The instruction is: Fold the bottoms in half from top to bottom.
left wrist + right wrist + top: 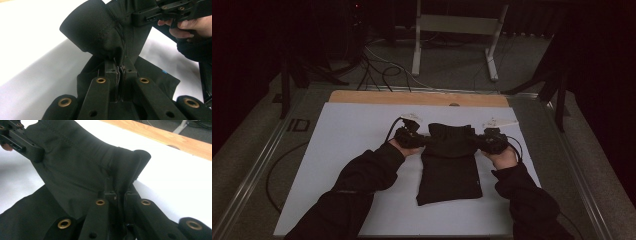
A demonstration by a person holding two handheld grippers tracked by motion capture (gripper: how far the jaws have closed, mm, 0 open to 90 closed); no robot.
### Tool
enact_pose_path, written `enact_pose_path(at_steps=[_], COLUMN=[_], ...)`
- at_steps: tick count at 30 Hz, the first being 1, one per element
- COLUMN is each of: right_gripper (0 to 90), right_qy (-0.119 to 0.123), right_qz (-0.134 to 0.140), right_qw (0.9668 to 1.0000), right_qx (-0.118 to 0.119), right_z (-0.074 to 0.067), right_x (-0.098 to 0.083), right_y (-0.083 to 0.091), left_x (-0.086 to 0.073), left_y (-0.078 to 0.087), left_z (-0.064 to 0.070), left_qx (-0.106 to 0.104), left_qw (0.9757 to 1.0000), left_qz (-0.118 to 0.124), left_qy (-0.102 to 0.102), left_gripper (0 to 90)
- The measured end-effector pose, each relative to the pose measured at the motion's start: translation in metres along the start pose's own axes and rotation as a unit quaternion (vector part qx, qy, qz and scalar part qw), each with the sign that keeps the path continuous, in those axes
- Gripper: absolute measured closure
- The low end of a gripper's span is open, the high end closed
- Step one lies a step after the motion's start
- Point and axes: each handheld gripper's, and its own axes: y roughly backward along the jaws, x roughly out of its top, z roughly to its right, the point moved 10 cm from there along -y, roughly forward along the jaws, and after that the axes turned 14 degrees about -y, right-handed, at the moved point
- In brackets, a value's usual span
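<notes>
At the left of the high view, the left hand-held gripper [412, 136] is clamped on the left edge of a black woven-fabric garment [448, 167], folded into a long narrow shape; in the left gripper view its jaws stand pressed together with a thin seam of cloth [121, 72] pinched between them. The garment lies in the middle of the white sheet-covered surface [342, 150], its near part flat and its far end lifted and bunched between the two tools. At the right, the right hand-held gripper [490, 140] is likewise closed on the opposite edge, with cloth gathered between its jaws in the right gripper view [117, 192]. The step in hand looks like folding the far end over toward the person. Next, both hands probably need to carry the raised edge forward together, level, and lay it on the flat part before letting go.
</notes>
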Motion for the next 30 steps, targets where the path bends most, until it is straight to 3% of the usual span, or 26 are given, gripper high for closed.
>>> enact_pose_path(at_steps=[13, 17, 30], right_gripper=[85.6, 85.7, 85.6], right_qy=[-0.003, 0.009, 0.012], right_qz=[-0.01, -0.015, -0.026], right_qw=[0.9999, 0.9998, 0.9995], right_qx=[0.007, 0.007, 0.008], right_z=[-0.007, -0.01, -0.022], right_x=[-0.024, -0.03, -0.046], right_y=[0.007, 0.01, 0.017], left_x=[-0.015, -0.021, -0.036], left_y=[-0.002, -0.002, -0.001], left_z=[0.021, 0.027, 0.042], left_qx=[-0.006, -0.008, -0.016], left_qw=[0.9999, 0.9999, 0.9997], left_qz=[-0.007, -0.01, -0.012], left_qy=[-0.005, -0.008, -0.013], left_gripper=[87.0, 87.0, 87.0])
